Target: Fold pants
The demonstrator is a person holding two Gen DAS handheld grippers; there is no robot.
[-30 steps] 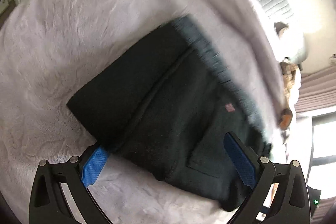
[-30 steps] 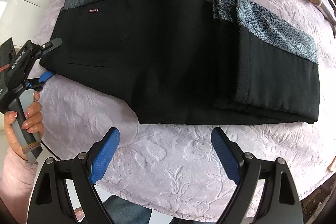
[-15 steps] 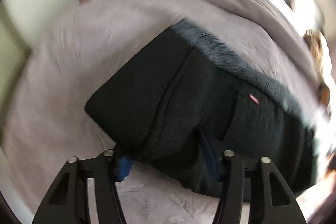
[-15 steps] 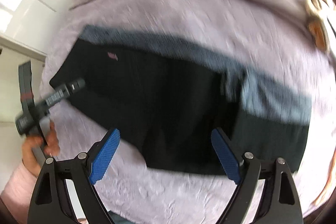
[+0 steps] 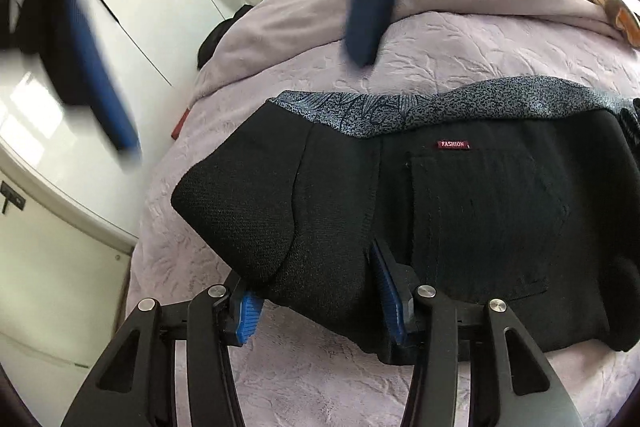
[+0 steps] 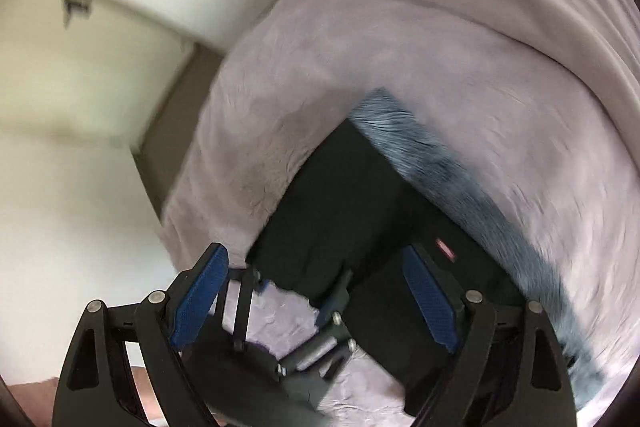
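Since a second ago your left gripper (image 5: 316, 301) has pushed in from the bed's near side and closed partway onto the near edge of the pants (image 5: 460, 211), bunching black cloth between its blue pads; it has hold of that fold. Your right gripper (image 6: 316, 301) has swung across from the far end and now hangs wide open above the left one, holding nothing. The right view is smeared by motion, so exactly how close it is to the cloth is hard to say.

The pants lie already folded into a thick bundle on the lilac bedspread (image 5: 460, 43), patterned grey waistband (image 5: 440, 107) away from you, red label (image 5: 453, 144) and back pocket facing up.

Expect the cloth to be soft, limp and fairly weighty in this many layers: it will sag and slide apart if you pinch only the top ply. Take the whole stack at the folded edge, close beside the left grip, with the pads well in.
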